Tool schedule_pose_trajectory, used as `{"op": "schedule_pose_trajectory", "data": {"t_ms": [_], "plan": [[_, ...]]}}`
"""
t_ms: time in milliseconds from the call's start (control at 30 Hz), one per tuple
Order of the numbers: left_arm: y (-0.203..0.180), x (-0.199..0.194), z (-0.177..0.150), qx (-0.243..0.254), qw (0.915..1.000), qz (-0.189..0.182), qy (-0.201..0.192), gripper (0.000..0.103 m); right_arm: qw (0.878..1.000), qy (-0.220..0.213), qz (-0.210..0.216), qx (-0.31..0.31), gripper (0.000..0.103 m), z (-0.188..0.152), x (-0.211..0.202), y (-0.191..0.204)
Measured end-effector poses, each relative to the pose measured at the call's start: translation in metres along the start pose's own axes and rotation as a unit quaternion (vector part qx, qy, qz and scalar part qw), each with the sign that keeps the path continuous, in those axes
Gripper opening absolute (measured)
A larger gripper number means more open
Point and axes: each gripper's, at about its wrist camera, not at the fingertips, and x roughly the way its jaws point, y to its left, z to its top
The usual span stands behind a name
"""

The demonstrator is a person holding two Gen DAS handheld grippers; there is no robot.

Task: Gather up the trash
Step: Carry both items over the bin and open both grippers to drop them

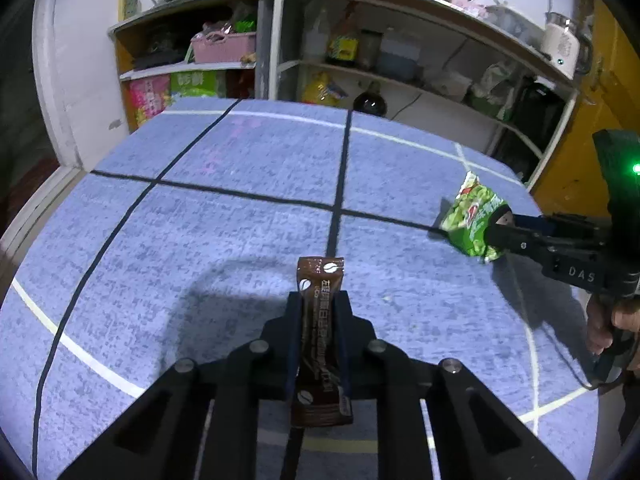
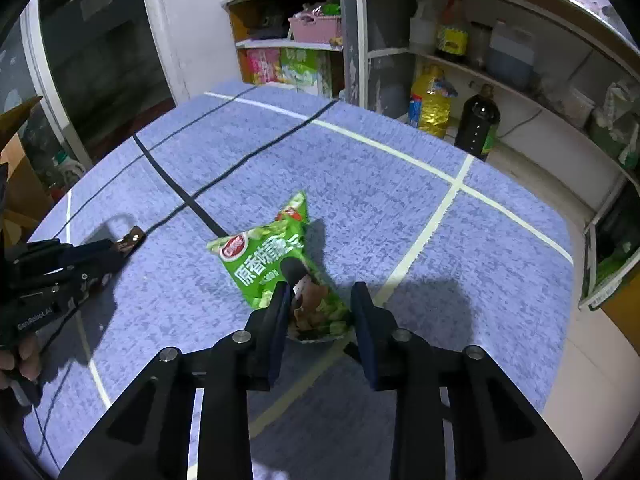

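Note:
My left gripper (image 1: 318,300) is shut on a brown coffee sachet (image 1: 320,280), held upright above the blue table mat (image 1: 240,220); it also shows in the right wrist view (image 2: 130,240). A green snack bag (image 2: 272,260) lies on the mat between the fingers of my right gripper (image 2: 320,292). The jaws stand apart around the bag's near end, with a gap on the right side. From the left wrist view the right gripper (image 1: 500,232) reaches into the green bag (image 1: 472,216) from the right.
Open shelves (image 1: 360,60) full of bottles, boxes and a pink basket stand behind the table. An oil jug (image 2: 430,100) and a dark bottle (image 2: 478,120) stand on the floor by the far edge. Cardboard boxes (image 2: 20,184) stand at the left.

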Motion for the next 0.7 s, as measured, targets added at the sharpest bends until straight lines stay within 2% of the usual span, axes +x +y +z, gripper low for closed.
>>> {"op": "schedule_pose_trajectory", "data": {"t_ms": [67, 300, 533, 700], "plan": [[-0.004, -0.004, -0.002, 0.01, 0.9999, -0.002, -0.003, 0.016, 1.0, -0.007, 0.0, 0.004, 0.029, -0.002, -0.008, 0.001], [-0.028, -0.037, -0.007, 0.031, 0.9976, -0.053, -0.031, 0.016, 0.999, -0.031, 0.006, 0.029, 0.028, -0.023, -0.049, -0.001], [-0.072, -0.068, -0.019, 0.058, 0.9916, -0.108, -0.041, 0.016, 0.996, -0.057, -0.008, 0.066, 0.028, -0.064, -0.113, -0.01], [-0.111, -0.085, -0.032, 0.077, 0.985, -0.149, -0.042, 0.016, 0.992, -0.071, -0.026, 0.101, 0.028, -0.107, -0.163, -0.021]]}}
